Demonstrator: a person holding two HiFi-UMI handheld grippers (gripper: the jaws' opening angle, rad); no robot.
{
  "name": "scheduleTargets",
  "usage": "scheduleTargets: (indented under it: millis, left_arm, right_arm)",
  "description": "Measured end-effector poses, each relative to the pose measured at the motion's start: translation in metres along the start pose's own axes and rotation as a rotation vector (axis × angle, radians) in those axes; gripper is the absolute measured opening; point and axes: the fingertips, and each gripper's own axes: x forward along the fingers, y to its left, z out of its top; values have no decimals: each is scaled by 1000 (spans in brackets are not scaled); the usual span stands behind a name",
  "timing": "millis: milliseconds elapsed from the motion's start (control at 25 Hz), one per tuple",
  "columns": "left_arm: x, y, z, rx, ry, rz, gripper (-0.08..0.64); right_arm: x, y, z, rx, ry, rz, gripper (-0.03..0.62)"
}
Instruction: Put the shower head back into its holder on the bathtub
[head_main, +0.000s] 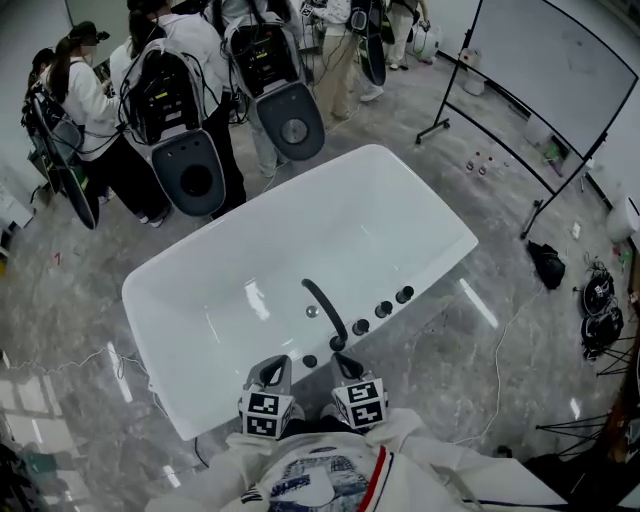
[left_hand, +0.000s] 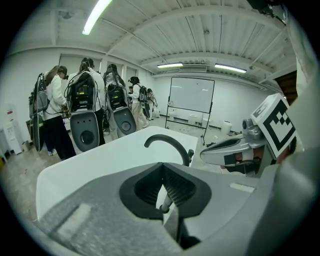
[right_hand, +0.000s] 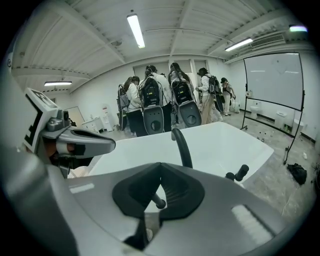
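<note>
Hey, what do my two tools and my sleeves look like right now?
The left tool and the right tool both have grey bodies with black ribbed pads. Each carries a white cube printed with black square markers. The sleeves are white, with a red stripe beside the right one. No cables show.

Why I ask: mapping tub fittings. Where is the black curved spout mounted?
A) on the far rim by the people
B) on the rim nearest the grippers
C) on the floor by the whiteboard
B: the spout rises from the bathtub rim by the left gripper and right gripper.
</note>
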Motion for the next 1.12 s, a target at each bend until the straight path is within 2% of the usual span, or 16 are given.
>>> scheduleTargets:
  millis: [280,520,760,920,1120]
  left_arm:
    - [0,-10,-2,10,7,30,0]
    - [-6,-27,8,54,4,10,0]
    - [-8,-37,7,91,-1,-20,0]
    - [-17,-39,-1,89,-12,-34,0]
    - [-45,-41,-13,94,-41,-68,0]
  right_arm:
    - [-12,-15,4,71,-39,37,5]
    - [-32,-16,2,106,-70,57,5]
    - [-40,-10,-19,136,-63,50,5]
    - [-49,-3,-22,125,-80,27,5]
    - [-73,17,-25,113,-120,-42,5]
